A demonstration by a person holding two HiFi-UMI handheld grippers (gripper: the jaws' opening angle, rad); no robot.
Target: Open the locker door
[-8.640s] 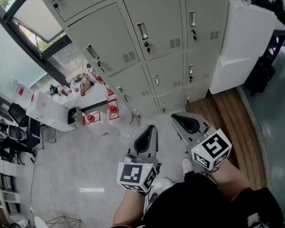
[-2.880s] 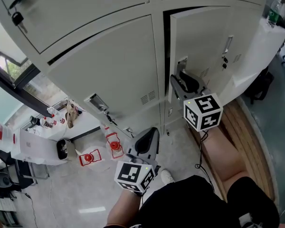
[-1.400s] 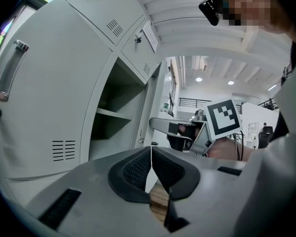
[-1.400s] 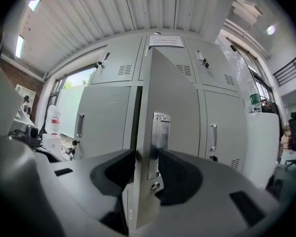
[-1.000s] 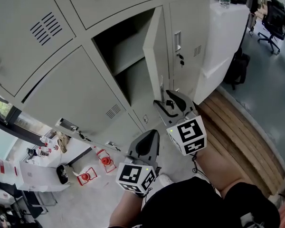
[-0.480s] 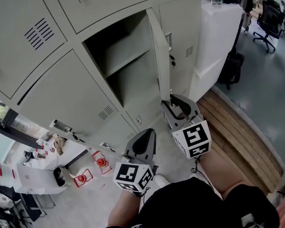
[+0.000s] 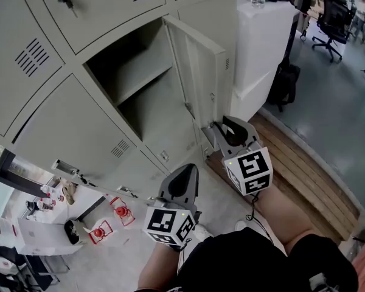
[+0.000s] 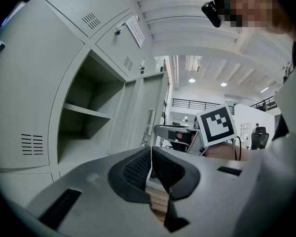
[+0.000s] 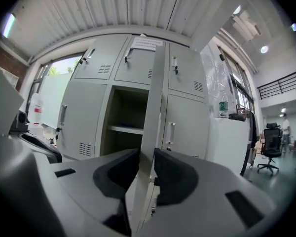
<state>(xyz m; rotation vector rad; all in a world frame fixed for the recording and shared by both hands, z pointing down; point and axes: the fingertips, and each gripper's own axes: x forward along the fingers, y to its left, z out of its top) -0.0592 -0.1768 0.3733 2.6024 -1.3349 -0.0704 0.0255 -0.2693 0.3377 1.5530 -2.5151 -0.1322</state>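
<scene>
Around the edge of the locker door, the right claw has just been closing, gripping it.

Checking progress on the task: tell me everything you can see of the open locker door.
The locker door is pale grey, painted metal by its look, with a folded rim round its inner face. It is upright, swung well out from its compartment, hinged on the right of the opening. The right gripper, whose jaws have just been closing, pinches its free edge near the bottom corner. Nothing else touches it.
</scene>
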